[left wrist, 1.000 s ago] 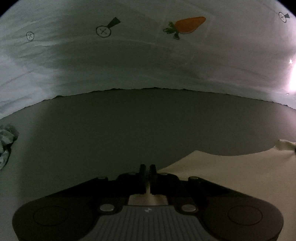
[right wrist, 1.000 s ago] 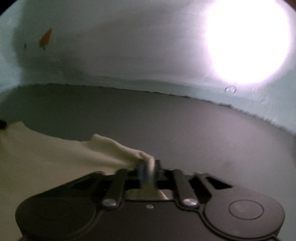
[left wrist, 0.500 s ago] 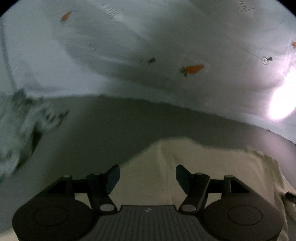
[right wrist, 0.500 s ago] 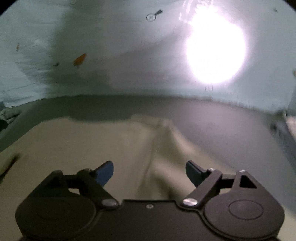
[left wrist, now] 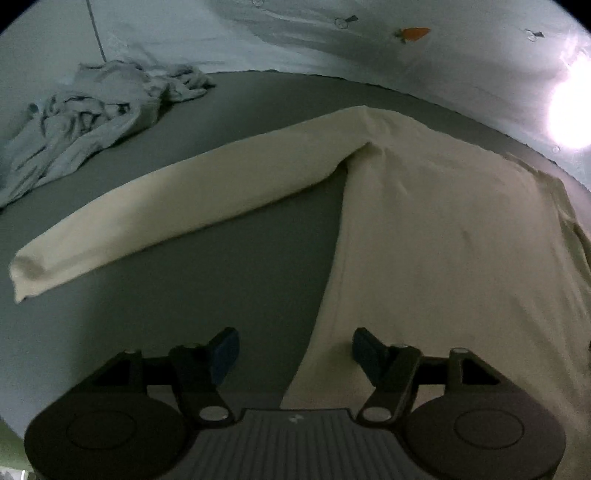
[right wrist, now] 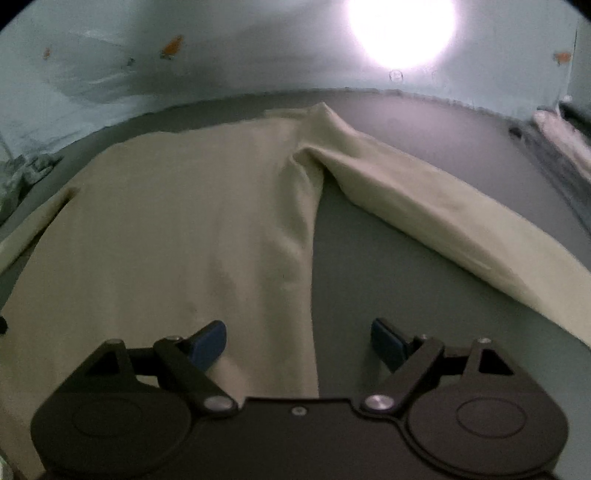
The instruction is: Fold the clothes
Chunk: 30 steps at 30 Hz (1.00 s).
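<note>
While the cream long-sleeved top (left wrist: pixel 443 229) lies spread flat on the grey work surface (left wrist: pixel 229 280), no fold has yet been made in it. Its body lies smooth and both sleeves are extended outward and down from the shoulders: the left sleeve (left wrist: pixel 177 206) runs out toward the left edge of the left wrist view, and the right sleeve (right wrist: pixel 450 221) runs out to the right in the right wrist view. Judged from this layout, the spreading stage is complete and all folding stages remain: both sleeves must be brought in over the body, and the body must then be folded.

The left gripper (left wrist: pixel 293 349) is released, with its jaws opening; it hovers over the left side edge of the body, and nothing is pinched between its blue pads. The right gripper (right wrist: pixel 297 341) is likewise released and opening, positioned over the right side edge, with no cloth gripped.

A crumpled pale grey garment (left wrist: pixel 92 118) waits at the far left of the surface, well apart from the top, and appears unfolded. A printed sheet with carrot motifs (left wrist: pixel 415 34) forms the backdrop.
</note>
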Each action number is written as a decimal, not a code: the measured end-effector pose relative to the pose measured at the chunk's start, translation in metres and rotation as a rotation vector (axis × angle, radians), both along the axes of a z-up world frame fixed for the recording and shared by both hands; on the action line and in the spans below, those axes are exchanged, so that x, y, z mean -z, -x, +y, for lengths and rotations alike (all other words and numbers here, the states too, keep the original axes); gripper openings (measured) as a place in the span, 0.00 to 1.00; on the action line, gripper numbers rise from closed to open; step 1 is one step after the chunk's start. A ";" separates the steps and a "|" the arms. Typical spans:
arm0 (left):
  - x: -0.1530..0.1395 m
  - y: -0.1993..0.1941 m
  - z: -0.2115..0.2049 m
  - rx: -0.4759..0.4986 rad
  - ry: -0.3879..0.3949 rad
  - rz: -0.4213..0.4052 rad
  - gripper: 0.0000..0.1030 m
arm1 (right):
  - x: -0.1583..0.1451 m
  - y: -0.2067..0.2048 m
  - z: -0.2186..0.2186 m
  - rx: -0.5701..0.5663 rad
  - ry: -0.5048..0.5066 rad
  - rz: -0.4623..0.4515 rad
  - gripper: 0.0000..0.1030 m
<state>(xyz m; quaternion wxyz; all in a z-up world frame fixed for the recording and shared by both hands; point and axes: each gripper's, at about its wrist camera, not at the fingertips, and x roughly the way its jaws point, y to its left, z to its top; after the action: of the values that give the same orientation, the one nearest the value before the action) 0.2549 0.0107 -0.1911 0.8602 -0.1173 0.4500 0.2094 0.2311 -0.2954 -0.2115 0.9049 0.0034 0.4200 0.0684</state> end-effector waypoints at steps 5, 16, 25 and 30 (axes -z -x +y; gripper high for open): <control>0.001 0.019 -0.003 0.009 -0.014 0.013 0.82 | 0.002 0.008 0.005 -0.005 0.035 0.005 0.94; -0.018 0.056 0.062 -0.048 0.017 -0.020 0.83 | -0.007 0.017 0.067 -0.022 0.046 -0.003 1.00; -0.030 0.084 0.172 -0.234 0.040 -0.096 0.84 | 0.007 0.025 0.135 0.073 0.056 -0.033 1.00; -0.023 0.076 0.216 -0.234 0.044 -0.094 0.84 | 0.020 0.043 0.149 0.236 0.059 -0.196 1.00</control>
<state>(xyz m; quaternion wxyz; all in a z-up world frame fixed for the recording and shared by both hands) 0.1792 0.2264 -0.1684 0.8472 -0.1974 0.3971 0.2926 0.1883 -0.1464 -0.2320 0.9430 0.0195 0.3284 -0.0510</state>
